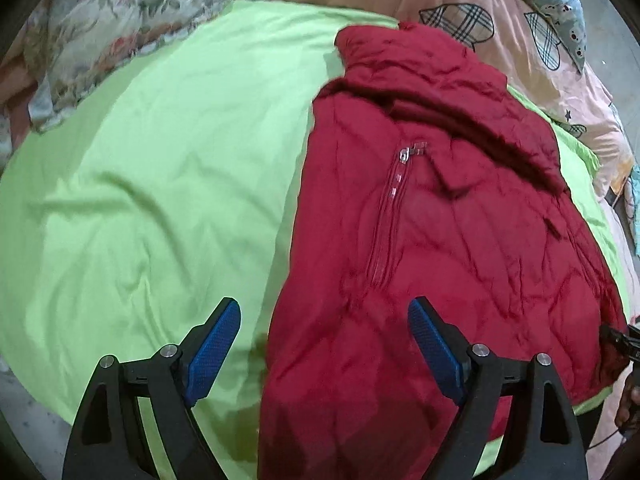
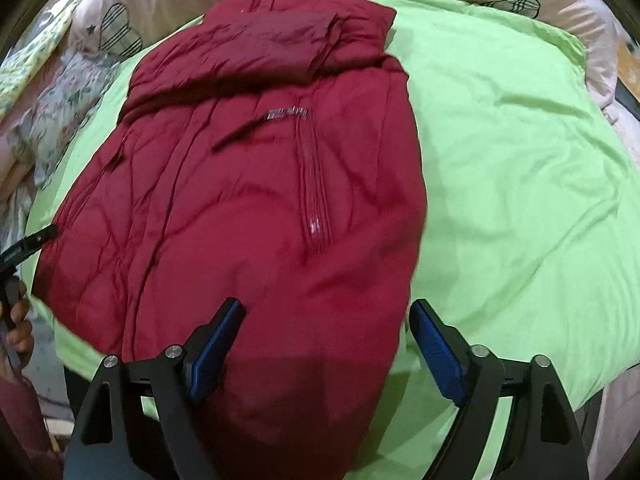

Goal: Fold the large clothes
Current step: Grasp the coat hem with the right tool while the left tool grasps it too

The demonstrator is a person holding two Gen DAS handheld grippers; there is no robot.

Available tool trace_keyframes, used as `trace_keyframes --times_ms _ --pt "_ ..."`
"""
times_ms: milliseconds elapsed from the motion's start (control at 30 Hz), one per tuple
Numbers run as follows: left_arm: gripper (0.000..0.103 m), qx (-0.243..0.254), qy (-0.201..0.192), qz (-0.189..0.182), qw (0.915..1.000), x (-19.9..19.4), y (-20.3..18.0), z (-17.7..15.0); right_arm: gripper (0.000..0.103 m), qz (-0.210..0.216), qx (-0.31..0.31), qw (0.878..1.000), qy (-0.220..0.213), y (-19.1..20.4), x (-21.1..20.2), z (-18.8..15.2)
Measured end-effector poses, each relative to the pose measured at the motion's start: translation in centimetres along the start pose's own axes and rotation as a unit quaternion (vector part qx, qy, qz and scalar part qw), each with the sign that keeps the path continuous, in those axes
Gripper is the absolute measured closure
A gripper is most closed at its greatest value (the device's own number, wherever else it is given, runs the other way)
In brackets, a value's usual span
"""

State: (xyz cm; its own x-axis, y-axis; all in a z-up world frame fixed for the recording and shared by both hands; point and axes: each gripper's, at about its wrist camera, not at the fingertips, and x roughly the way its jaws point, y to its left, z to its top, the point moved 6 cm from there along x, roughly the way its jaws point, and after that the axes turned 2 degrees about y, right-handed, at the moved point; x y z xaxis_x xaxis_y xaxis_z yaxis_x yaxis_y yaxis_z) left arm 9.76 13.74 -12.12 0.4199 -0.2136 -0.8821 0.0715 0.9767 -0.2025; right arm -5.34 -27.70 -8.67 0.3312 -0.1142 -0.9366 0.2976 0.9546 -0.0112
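Jacket (image 1: 440, 240) unlabeled on green sheet (image 1: 140, 200); both grippers gape.

home bedroom | green sheet (image 1: 140, 160) | patterned quilt (image 1: 540, 60) | floral pillow (image 1: 100, 32)

Red jacket (image 1: 432, 248) on green sheet (image 1: 152, 184)

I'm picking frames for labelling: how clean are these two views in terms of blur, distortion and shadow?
Left wrist view: strong fisheye bending with dark corners; the red jacket is fairly sharp, and a shadow darkens its near hem and the green sheet. Right wrist view: same distortion, the jacket is slightly motion-smeared around the zipper, with a shadow band between the fingers.
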Motion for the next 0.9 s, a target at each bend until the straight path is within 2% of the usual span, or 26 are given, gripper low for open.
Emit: trace_keyframes --times_ms 33,133,233,433,467,533,600,633,667,733,900 --pt "0.016 0.001 0.005 -0.003 1.0000 0.2 0.0 -0.1 0.036 0.008 0.005 1.000 -0.002 -0.2 -0.2 -0.3" --pt "0.015 0.003 0.021 -0.012 0.9997 0.6 0.2 -0.9 0.055 0.043 0.028 0.999 -0.005 -0.8 -0.8 -1.5" --pt "0.014 0.004 0.035 -0.034 0.9988 1.1 0.0 -1.3 0.057 0.058 0.038 0.998 -0.010 -1.0 -1.0 -1.9" --pt "0.017 0.008 0.047 -0.049 0.9977 2.3 -0.3 -1.9 0.054 0.069 0.037 0.997 -0.016 -0.4 -0.8 -1.7" --pt "0.019 0.005 0.048 -0.053 0.9974 2.5 -0.3 -1.9 0.054 0.071 0.038 0.997 -0.016 -0.3 -0.8 -1.7" --pt "0.036 0.001 0.050 -0.070 0.9963 2.7 -0.5 -2.0 0.054 0.076 0.042 0.996 -0.019 -0.4 -0.8 -1.8" --pt "0.047 0.004 0.048 -0.074 0.9961 2.7 -0.9 -2.1 0.054 0.081 0.043 0.995 -0.024 -0.4 -1.0 -2.0" --pt "0.057 0.013 0.043 -0.073 0.9963 2.5 -1.2 -2.1 0.057 0.082 0.042 0.995 -0.026 -0.4 -1.0 -2.0" --pt "0.061 0.019 0.040 -0.071 0.9965 2.3 -1.6 -2.2 0.058 0.086 0.042 0.995 -0.030 -0.4 -1.1 -2.1" --pt "0.073 0.038 0.031 -0.062 0.9969 1.8 -2.3 -2.2 0.067 0.098 0.043 0.994 -0.037 -0.3 -1.4 -2.1" --pt "0.082 0.064 0.015 -0.053 0.9965 0.2 -3.5 -2.5 0.076 0.124 0.036 0.991 -0.046 0.0 -2.1 -2.4"
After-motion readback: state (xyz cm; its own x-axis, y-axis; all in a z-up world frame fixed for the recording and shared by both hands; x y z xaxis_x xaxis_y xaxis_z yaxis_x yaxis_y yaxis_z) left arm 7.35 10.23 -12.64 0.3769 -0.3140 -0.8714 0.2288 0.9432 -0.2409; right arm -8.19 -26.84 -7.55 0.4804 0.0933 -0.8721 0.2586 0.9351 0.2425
